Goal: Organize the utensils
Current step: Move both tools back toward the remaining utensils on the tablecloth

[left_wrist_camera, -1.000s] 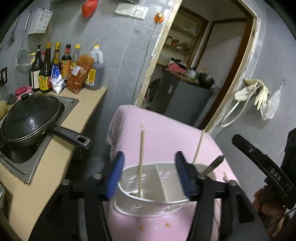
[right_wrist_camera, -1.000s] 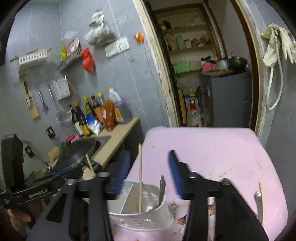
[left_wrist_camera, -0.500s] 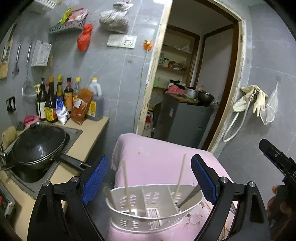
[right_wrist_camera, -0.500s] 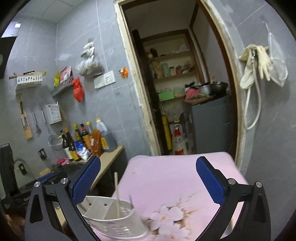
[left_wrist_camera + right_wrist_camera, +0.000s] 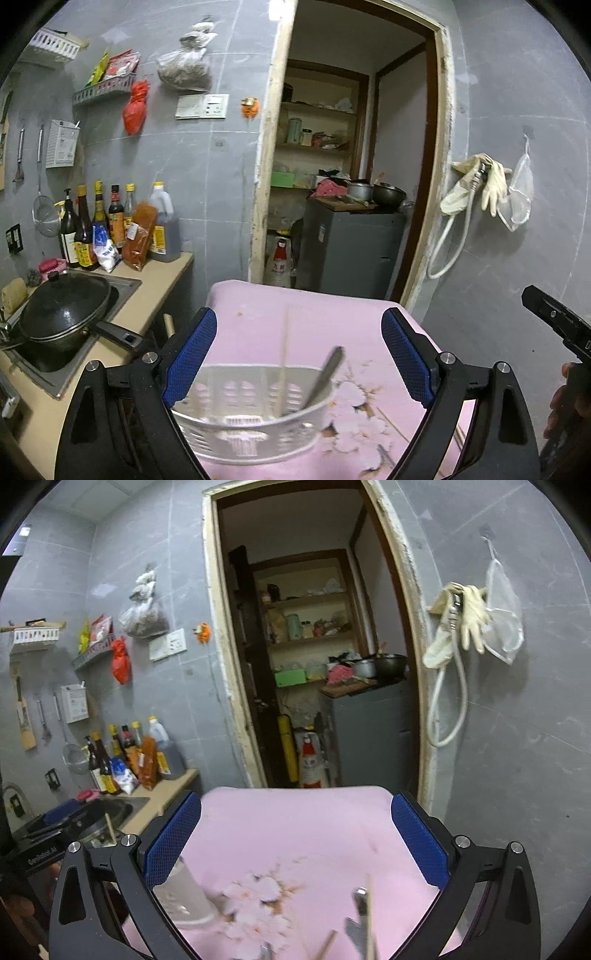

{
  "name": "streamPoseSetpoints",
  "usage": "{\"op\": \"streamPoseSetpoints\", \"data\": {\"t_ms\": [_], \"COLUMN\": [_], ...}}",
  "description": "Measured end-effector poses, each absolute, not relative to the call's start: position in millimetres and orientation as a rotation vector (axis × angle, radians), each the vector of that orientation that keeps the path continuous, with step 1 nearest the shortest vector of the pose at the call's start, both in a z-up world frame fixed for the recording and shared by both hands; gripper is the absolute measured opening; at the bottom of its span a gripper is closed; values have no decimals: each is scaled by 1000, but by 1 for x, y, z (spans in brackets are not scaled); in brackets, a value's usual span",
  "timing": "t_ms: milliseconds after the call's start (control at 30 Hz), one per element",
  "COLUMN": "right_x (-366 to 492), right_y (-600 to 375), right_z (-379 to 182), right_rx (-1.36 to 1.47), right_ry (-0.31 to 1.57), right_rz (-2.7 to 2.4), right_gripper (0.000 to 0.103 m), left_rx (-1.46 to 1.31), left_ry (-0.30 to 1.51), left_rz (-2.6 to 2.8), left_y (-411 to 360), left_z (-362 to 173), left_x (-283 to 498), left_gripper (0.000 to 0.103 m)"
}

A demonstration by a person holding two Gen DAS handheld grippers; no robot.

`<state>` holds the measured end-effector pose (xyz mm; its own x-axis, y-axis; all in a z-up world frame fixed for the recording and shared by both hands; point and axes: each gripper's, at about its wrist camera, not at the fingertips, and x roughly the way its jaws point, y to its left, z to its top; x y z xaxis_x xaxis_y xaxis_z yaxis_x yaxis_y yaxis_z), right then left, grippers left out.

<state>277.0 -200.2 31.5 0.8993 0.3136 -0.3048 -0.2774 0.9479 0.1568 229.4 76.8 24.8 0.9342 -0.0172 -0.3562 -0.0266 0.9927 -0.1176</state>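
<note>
A white slotted utensil basket (image 5: 251,417) stands on the pink flowered cloth (image 5: 314,325) of a small table. A wooden chopstick (image 5: 283,365) and a metal utensil (image 5: 325,373) lean inside it. My left gripper (image 5: 299,362) is open and empty, its blue pads on either side above the basket. My right gripper (image 5: 295,845) is open and empty over the cloth. The basket's edge (image 5: 188,897) shows blurred at its lower left. Loose chopsticks and a metal utensil (image 5: 360,919) lie on the cloth at the bottom of the right wrist view.
A counter (image 5: 147,291) on the left holds a black wok (image 5: 62,314) and several sauce bottles (image 5: 110,225). A doorway (image 5: 347,184) with a grey cabinet (image 5: 351,251) lies behind the table. Gloves and a hose (image 5: 476,184) hang on the right wall.
Both grippers opened wide and pulled up and back from the basket. The right gripper swung right, so the basket slid to its lower left and loose utensils came into view.
</note>
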Motion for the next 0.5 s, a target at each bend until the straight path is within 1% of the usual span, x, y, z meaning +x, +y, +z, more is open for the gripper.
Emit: {"op": "streamPoseSetpoints", "data": {"t_ms": [267,500], "right_x": [280,287], "right_y": [-250,-277], "right_z": [9,-28], "right_rx": [103,81], "right_ry": [398,498], "right_rz": [253,254], "right_gripper": [103,103], "left_rx": [-89,-104], "left_ry": [426,516], "left_rz": [-14,-12], "left_y": [29,-3], "left_z": [5,-34], "left_x": [231,234], "left_gripper": [87,87]}}
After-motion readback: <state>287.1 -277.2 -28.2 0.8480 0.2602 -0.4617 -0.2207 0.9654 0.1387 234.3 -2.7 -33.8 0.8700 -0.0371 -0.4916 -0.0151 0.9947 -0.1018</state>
